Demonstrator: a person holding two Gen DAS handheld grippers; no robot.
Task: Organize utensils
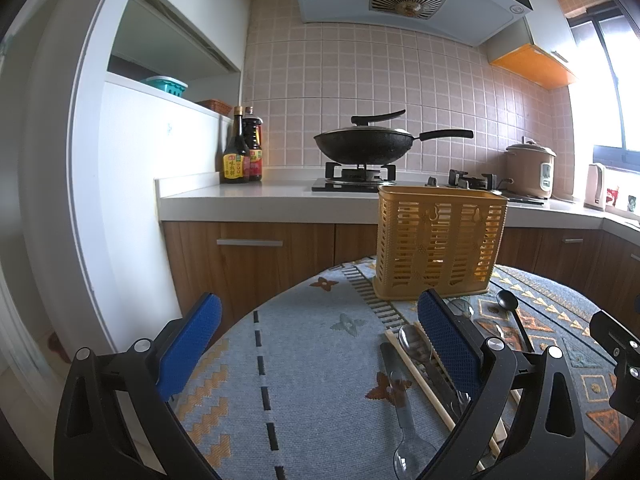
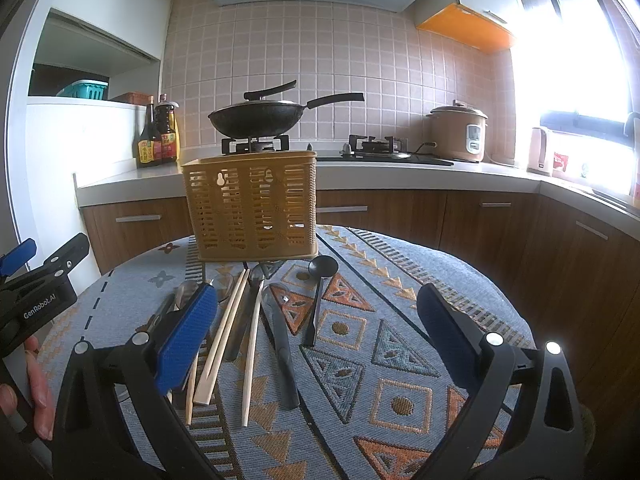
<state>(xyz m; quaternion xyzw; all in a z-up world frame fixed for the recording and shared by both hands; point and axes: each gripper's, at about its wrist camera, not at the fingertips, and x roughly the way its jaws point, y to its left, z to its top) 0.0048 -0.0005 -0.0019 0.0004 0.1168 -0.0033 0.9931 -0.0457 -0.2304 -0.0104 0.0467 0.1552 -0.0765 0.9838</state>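
Note:
A yellow slotted utensil basket (image 2: 251, 205) (image 1: 438, 242) stands upright at the far side of a patterned round table. In front of it lie wooden chopsticks (image 2: 222, 336) (image 1: 418, 380), a black ladle spoon (image 2: 318, 294) (image 1: 514, 316), a dark-handled utensil (image 2: 283, 356) and clear-handled metal spoons (image 1: 400, 392). My right gripper (image 2: 318, 308) hovers open above the utensils, nothing between its blue pads. My left gripper (image 1: 320, 320) is open over the table's left part, its right finger (image 1: 448, 344) above the spoons and chopsticks. The left gripper's body (image 2: 36, 288) shows in the right wrist view.
The table carries a blue-grey patterned cloth (image 2: 400, 320). Behind it runs a kitchen counter (image 2: 400, 168) with a wok (image 2: 256, 120) on the stove, sauce bottles (image 2: 158, 138), a rice cooker (image 2: 460, 132) and a kettle (image 2: 540, 152). A person's hand (image 2: 36, 392) holds the left gripper.

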